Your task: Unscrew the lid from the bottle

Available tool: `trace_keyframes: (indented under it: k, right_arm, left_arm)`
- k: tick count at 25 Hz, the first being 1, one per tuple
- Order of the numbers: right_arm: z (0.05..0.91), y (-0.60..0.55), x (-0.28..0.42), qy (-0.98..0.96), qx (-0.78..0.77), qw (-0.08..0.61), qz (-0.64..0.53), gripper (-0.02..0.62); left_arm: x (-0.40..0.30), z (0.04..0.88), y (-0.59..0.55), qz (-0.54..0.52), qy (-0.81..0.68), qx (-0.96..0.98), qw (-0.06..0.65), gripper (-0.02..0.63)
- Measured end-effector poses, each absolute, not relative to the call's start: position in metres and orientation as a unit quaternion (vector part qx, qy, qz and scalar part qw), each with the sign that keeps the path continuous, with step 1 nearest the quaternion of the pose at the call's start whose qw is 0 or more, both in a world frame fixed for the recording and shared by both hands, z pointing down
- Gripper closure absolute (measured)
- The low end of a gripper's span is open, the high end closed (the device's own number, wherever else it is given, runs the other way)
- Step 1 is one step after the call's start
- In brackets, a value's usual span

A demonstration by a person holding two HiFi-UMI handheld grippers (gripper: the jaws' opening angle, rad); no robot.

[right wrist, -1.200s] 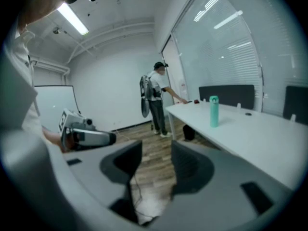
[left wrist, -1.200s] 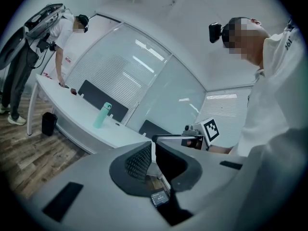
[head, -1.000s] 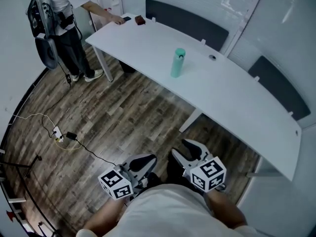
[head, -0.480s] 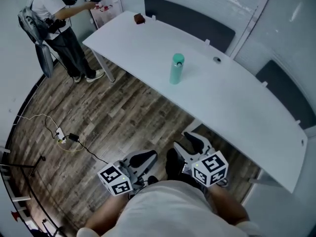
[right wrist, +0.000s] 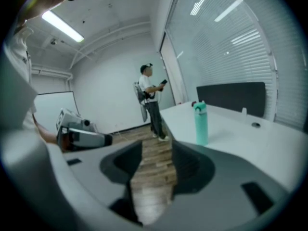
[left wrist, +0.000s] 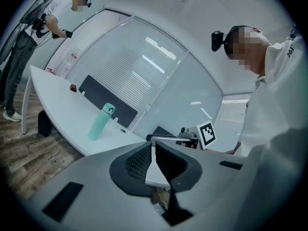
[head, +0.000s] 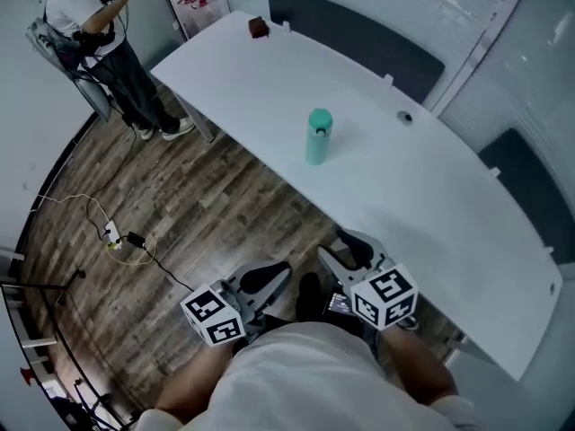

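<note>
A mint-green bottle (head: 317, 138) with a matching lid (head: 320, 118) stands upright near the front edge of the long white table (head: 422, 196). It also appears in the left gripper view as the bottle (left wrist: 98, 124) and in the right gripper view as the bottle (right wrist: 200, 124). Both grippers are held close to my body over the wooden floor, well short of the table. My left gripper (head: 274, 275) (left wrist: 153, 144) is shut with nothing in it. My right gripper (head: 346, 248) (right wrist: 157, 142) is open, and only floor shows between its jaws.
A person (head: 90, 34) stands by the table's far left end. A small brown object (head: 259, 27) lies at that end, and a cable grommet (head: 406, 117) sits behind the bottle. Dark panels (head: 359, 34) line the table's far side. A power strip with cable (head: 117, 238) lies on the floor.
Both grippers and the head have moved toward the table, so the bottle looks nearer. The person at the far left has turned away from the table. Neither gripper's jaws have changed.
</note>
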State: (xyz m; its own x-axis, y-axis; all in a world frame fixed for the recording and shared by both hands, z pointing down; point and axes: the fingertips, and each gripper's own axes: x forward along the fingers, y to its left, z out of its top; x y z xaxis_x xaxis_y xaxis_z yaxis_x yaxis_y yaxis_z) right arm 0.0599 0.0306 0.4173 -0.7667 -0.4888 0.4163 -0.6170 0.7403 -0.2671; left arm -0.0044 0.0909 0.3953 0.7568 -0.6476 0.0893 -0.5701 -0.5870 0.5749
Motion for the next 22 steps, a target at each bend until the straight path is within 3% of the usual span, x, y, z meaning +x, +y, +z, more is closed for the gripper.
trace_keyframes:
  k: [9,22]
  right_arm:
    - [0.429,0.0,0.067,-0.915,0.304,0.158,0.212,0.394]
    - [0.43,-0.033,0.037,-0.888,0.372,0.15,0.224,0.394]
  left_arm:
    - [0.002,0.407,0.06,-0.052,-0.351,0.883,0.308,0.563]
    - [-0.041,0.405,0.011,-0.047,-0.296,0.901,0.313,0.561]
